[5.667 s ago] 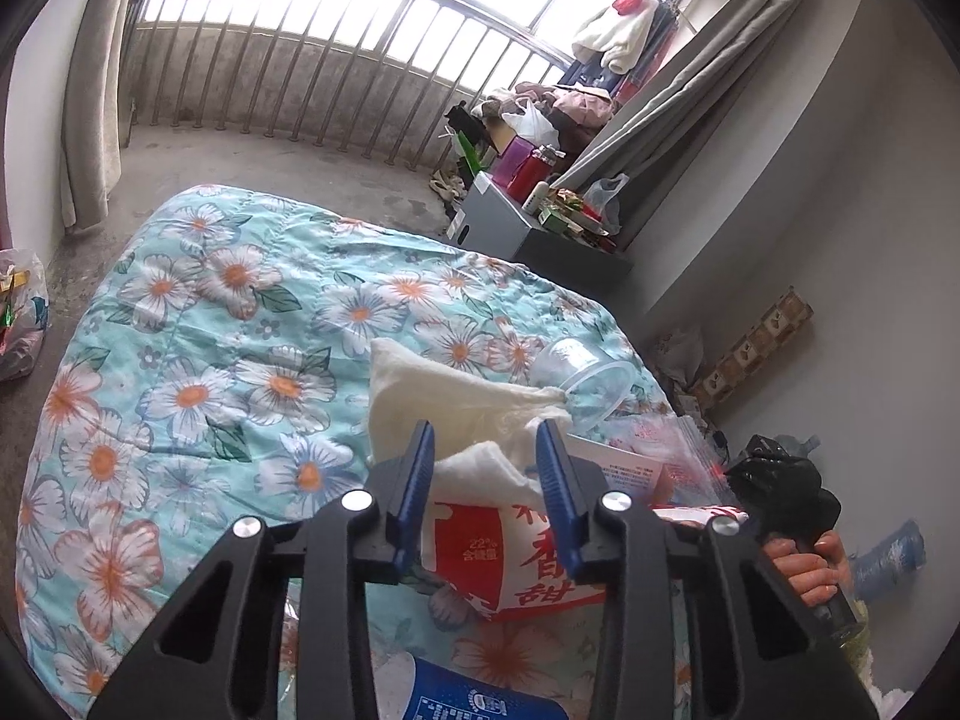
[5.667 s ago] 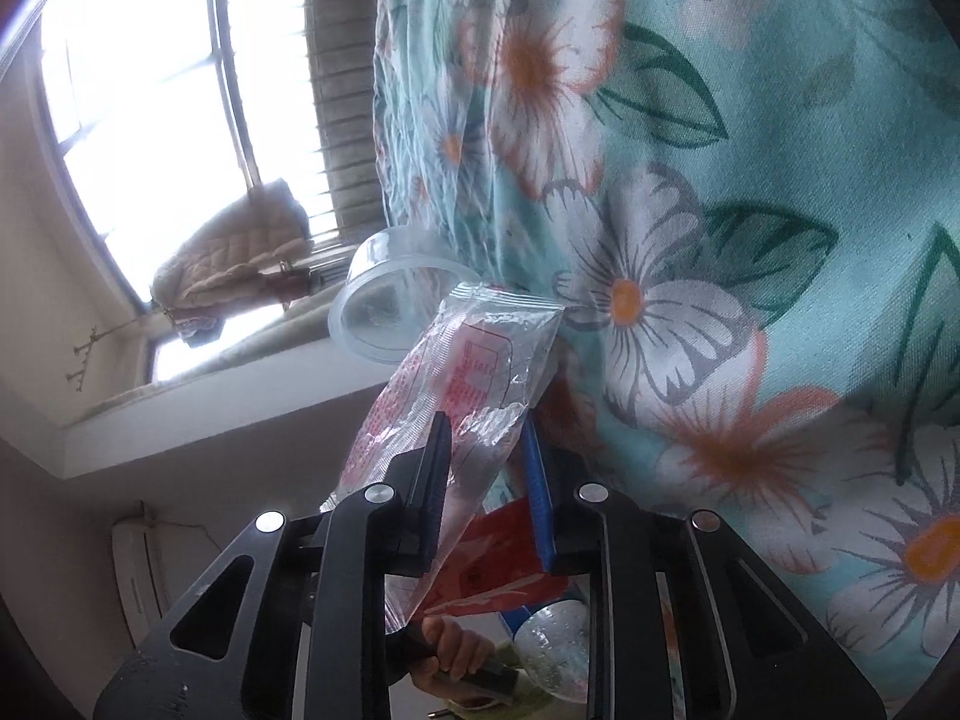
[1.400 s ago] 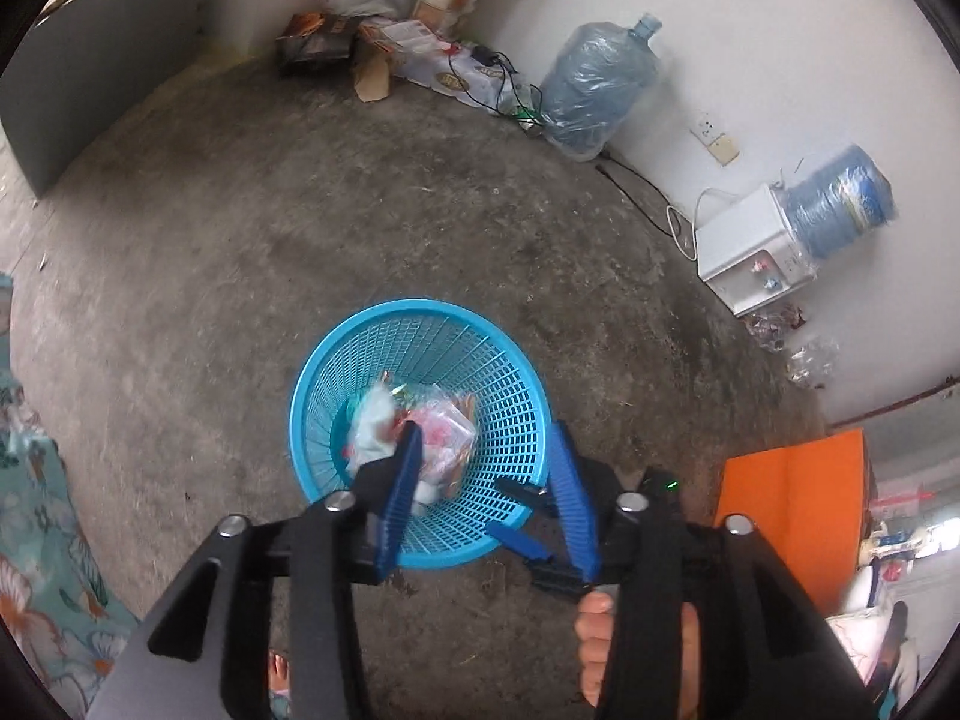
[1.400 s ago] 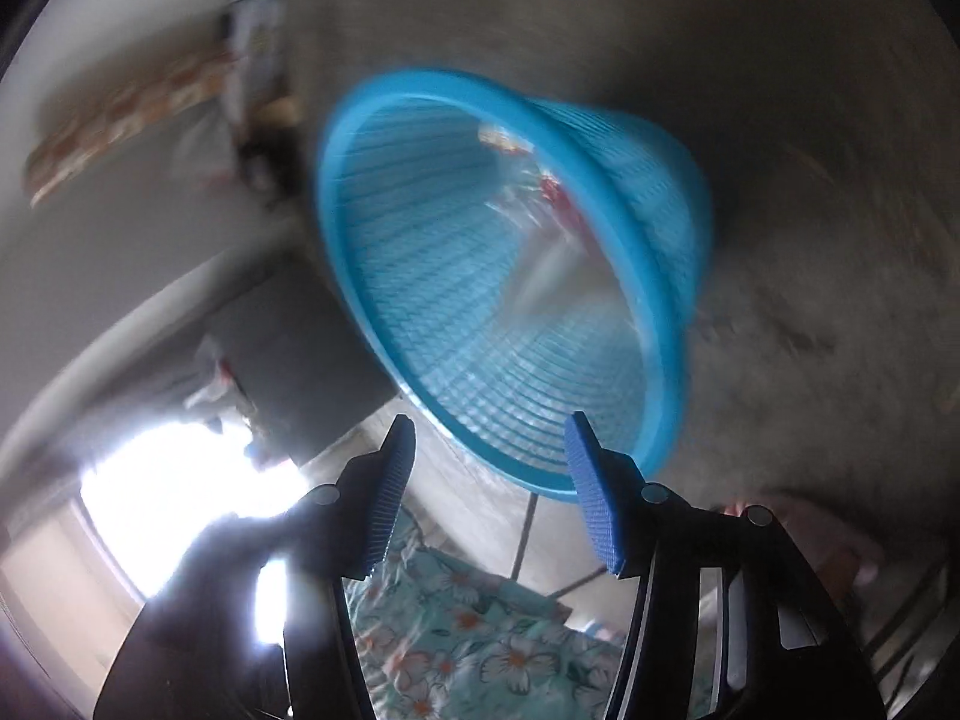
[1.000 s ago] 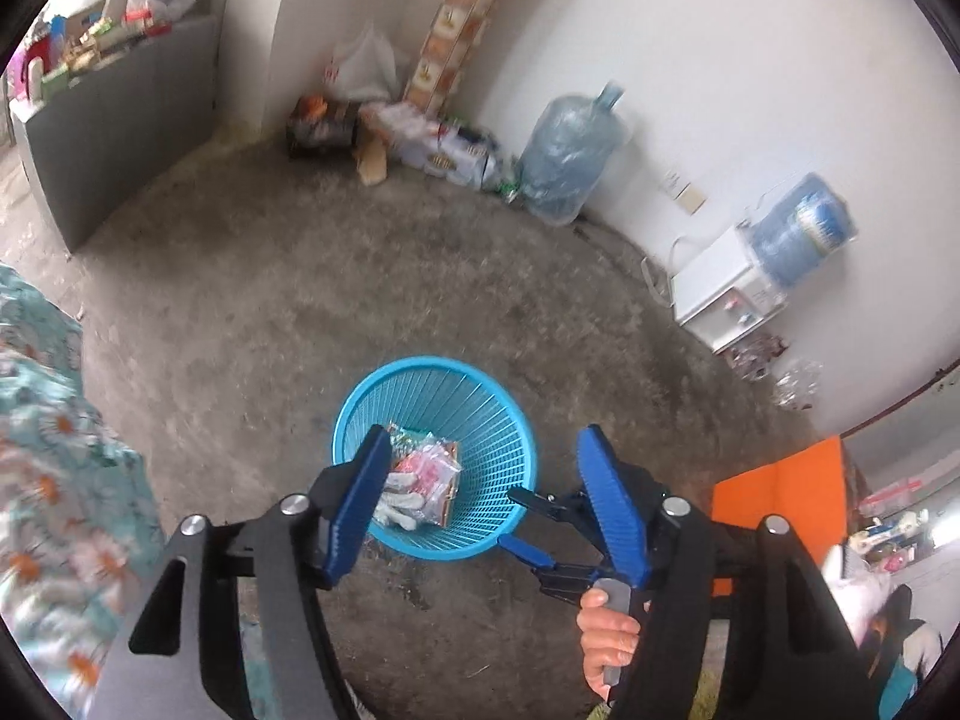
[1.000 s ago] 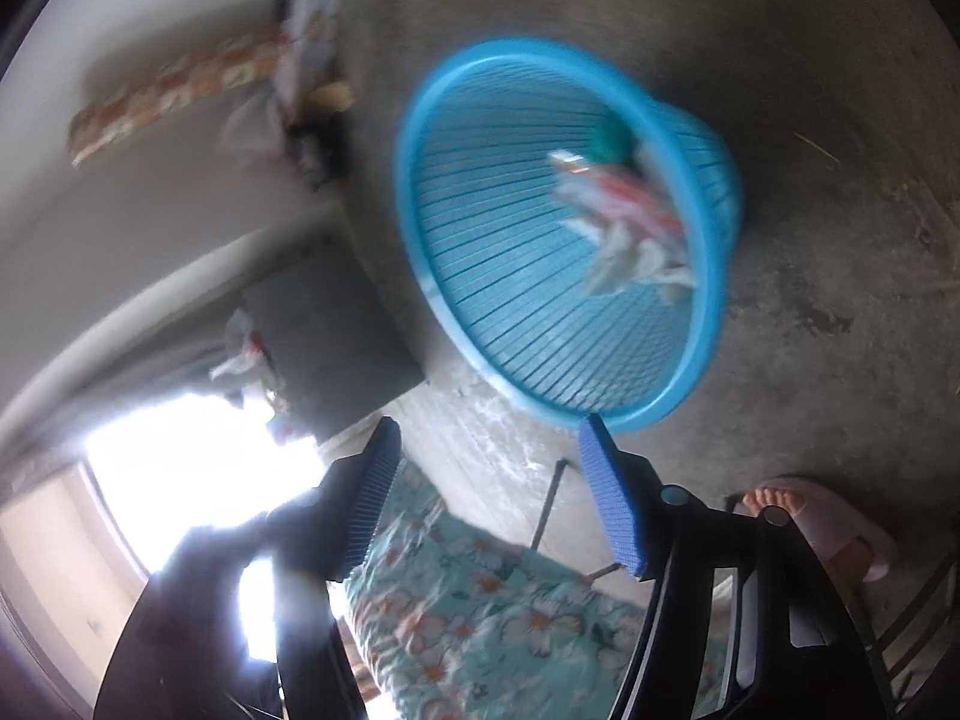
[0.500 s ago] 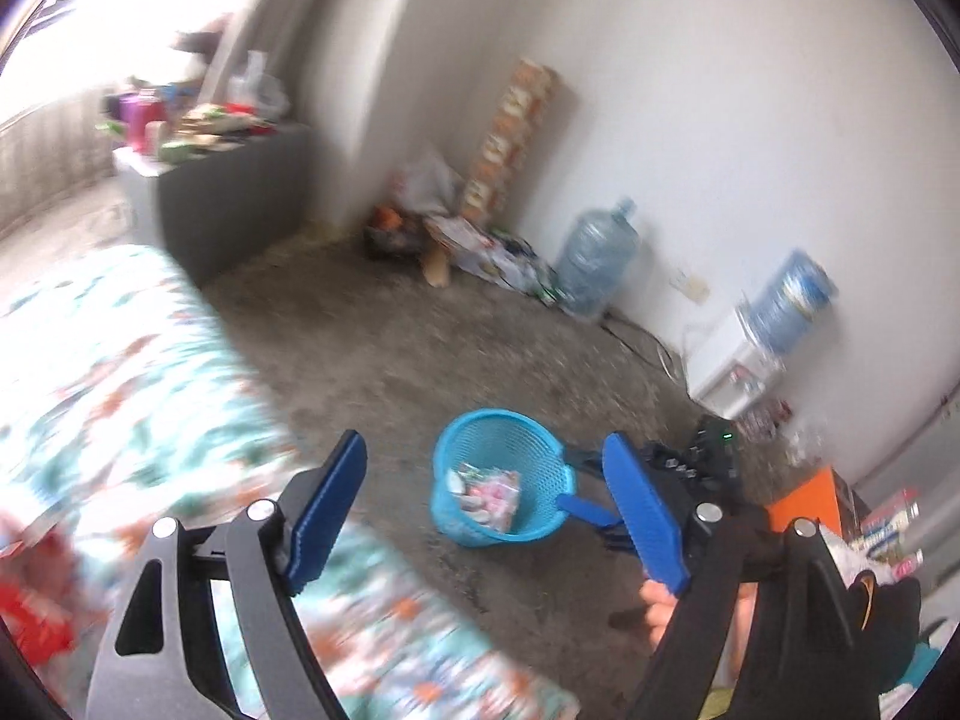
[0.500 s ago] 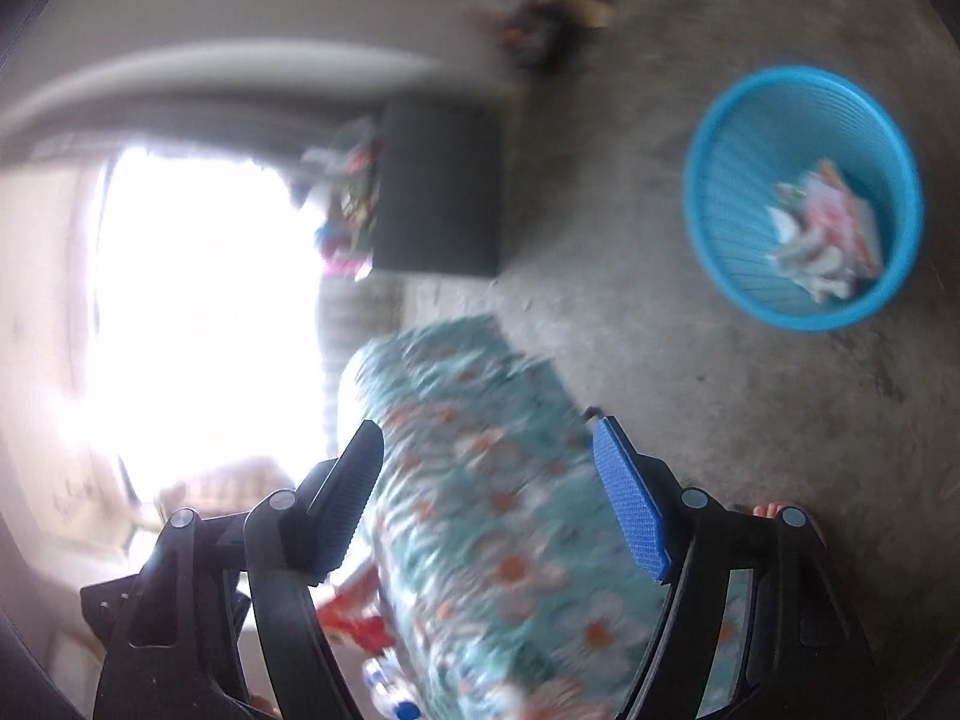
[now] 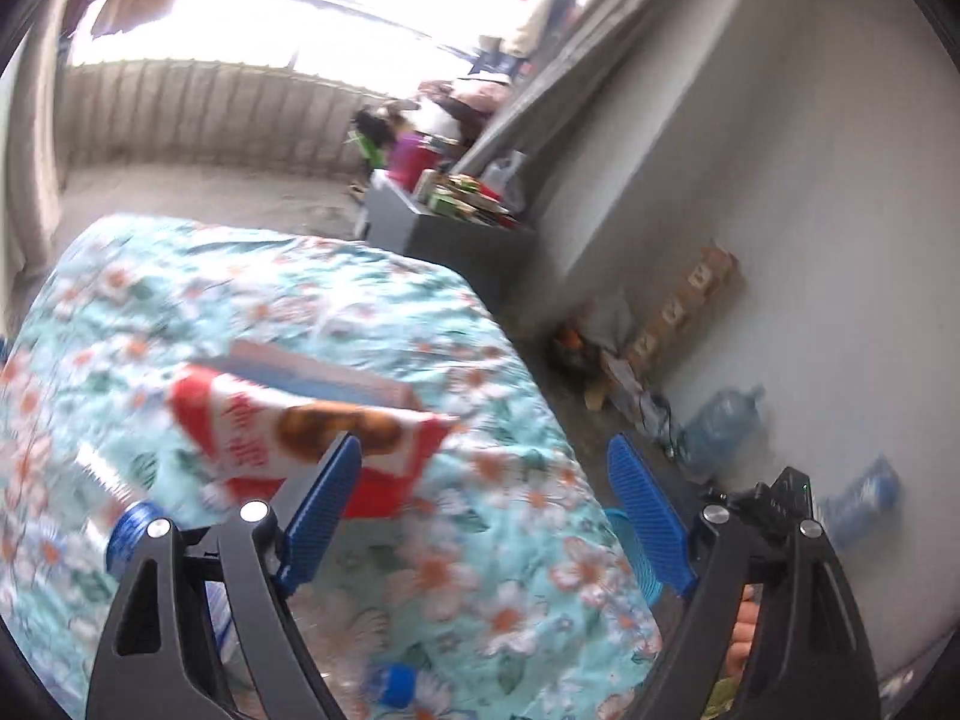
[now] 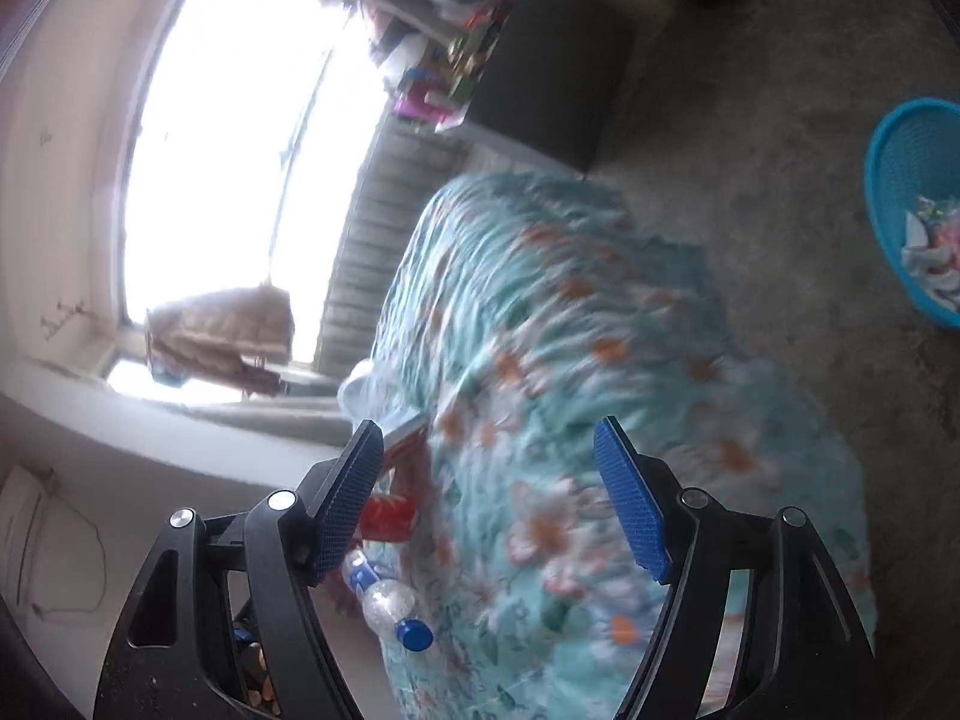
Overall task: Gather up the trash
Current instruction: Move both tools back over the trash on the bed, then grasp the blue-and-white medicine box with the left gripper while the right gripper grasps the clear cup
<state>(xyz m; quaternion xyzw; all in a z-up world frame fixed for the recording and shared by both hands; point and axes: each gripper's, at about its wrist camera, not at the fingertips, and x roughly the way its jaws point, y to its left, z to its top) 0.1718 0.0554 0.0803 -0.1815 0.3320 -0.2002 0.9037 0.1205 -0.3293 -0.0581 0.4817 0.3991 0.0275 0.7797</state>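
Trash lies on the flowery blanket (image 9: 420,324): a red and white carton (image 9: 300,432) sits in the middle of it, and clear bottles with blue caps (image 10: 390,600) lie near its edge. More trash sits in the blue basket (image 10: 900,168) on the gray floor, well apart from the blanket. The left gripper (image 9: 480,510) hangs over the blanket with its blue fingers (image 9: 324,504) spread wide and nothing between them; they have just been opening. The right gripper (image 10: 489,498) is spread wide too, with nothing in it. The pictures are blurry.
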